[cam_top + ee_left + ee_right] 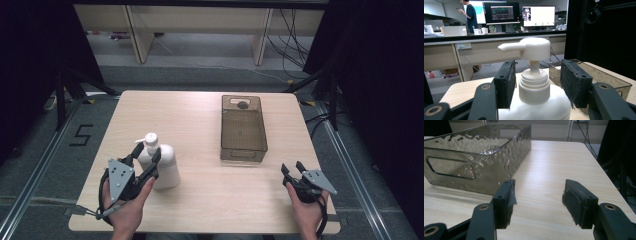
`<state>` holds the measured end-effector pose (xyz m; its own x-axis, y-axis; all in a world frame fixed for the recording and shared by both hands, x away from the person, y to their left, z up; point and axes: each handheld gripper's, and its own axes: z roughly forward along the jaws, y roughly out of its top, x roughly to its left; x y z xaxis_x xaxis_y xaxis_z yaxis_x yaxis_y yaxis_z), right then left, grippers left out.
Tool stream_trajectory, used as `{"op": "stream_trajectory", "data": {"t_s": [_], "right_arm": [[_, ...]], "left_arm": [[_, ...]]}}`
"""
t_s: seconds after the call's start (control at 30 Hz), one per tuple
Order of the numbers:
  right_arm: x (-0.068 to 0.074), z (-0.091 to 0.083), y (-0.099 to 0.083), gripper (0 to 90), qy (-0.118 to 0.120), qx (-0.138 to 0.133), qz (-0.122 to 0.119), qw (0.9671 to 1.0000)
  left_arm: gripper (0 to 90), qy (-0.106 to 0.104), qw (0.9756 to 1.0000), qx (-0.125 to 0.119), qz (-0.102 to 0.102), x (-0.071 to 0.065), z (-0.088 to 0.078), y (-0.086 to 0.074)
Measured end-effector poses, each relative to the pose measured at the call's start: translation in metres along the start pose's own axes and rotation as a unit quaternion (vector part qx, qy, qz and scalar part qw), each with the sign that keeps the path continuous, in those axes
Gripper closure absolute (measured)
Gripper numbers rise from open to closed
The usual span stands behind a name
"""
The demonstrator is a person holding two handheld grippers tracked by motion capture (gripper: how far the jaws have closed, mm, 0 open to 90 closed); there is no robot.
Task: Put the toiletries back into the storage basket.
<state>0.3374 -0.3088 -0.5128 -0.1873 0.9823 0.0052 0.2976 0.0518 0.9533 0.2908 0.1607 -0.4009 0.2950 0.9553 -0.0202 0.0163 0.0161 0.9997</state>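
The left gripper (147, 152) stands with its jaws apart around the neck of the white pump bottle (162, 165), one pad on each side of the ribbed collar; in the left gripper view a slim gap shows between each pad and the collar (534, 87), so nothing is clamped yet. The bottle stands upright on the table (200, 125), directly ahead of and between these tongs, with its nozzle (510, 47) pointing off to their left. The right gripper (294, 171) rests low near the table's front edge, jaws also apart and empty, with the smoky clear bin (474, 160) ahead of it and to its left. The main risk, as I judge it, is a poor hold: if the pads close on the narrow stem or the smooth collar rather than squarely, the heavy body may swing or slip out once lifted. Closing off-centre could also tip the bottle, and pressing on the pump head might squirt soap. Carrying it towards the bin, the base could catch the rim.
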Motion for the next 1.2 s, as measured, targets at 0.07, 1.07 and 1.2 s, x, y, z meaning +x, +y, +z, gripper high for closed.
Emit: {"op": "stream_trajectory", "data": {"t_s": [0.07, 1.07, 1.2], "right_arm": [[0.001, -0.001, 0.001, 43.3, 0.002, 0.006, 0.008, 1.0000], [0.002, 0.000, 0.001, 43.0, 0.004, 0.021, 0.017, 0.9996], [0.000, 0.001, 0.001, 43.1, 0.008, 0.017, 0.010, 0.9998]], "left_arm": [[46.2, 0.001, 1.0000, 0.003, 0.002, -0.002, 0.002, 0.002], [54.0, 0.044, 0.9983, 0.030, -0.023, -0.008, 0.020, 0.014], [57.9, 0.042, 0.9982, 0.029, -0.032, -0.008, 0.021, 0.015]]}}
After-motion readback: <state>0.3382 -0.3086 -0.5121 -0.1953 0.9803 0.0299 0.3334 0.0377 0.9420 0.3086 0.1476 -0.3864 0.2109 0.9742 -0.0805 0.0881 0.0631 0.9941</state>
